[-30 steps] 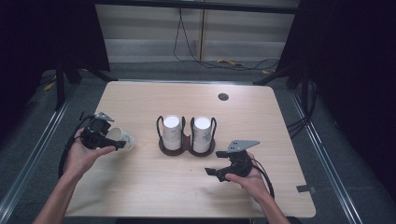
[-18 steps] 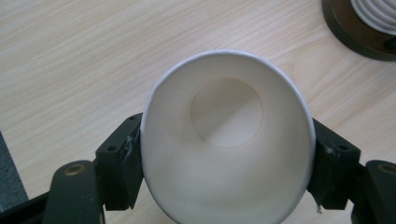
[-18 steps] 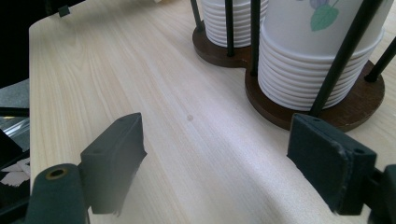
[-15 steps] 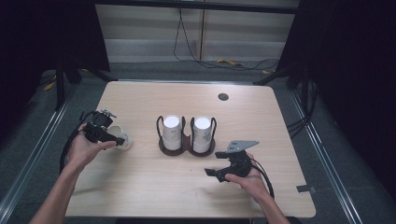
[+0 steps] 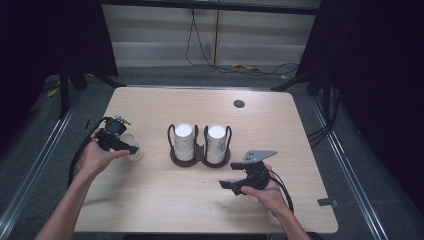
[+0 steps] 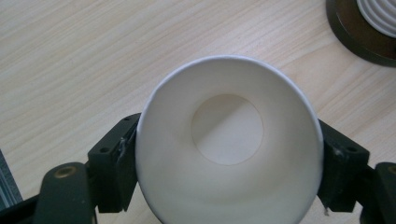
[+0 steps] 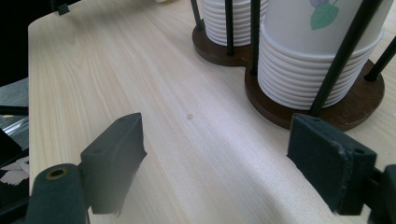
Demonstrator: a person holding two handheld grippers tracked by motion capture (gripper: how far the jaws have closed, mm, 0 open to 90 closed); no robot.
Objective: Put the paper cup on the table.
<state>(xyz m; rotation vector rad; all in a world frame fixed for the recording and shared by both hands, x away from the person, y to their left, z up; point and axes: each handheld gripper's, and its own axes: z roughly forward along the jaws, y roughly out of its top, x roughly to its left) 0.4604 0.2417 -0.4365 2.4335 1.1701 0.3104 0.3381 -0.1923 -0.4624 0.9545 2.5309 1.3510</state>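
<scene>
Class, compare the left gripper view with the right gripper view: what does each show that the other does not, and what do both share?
Left gripper view: an empty white paper cup clamped between the left gripper's jaws, its inside bottom visible.

Right gripper view: the right gripper open with nothing between its jaws, and stacked cups behind black rods, one cup with a leaf print.

Both: the pale wooden table and the dark brown holder base.

A recording lab: a lone wooden table (image 5: 200, 105) on grey carpet, ringed by black curtains (image 5: 380, 75), with loose cables (image 5: 200, 45) trailing behind.
</scene>
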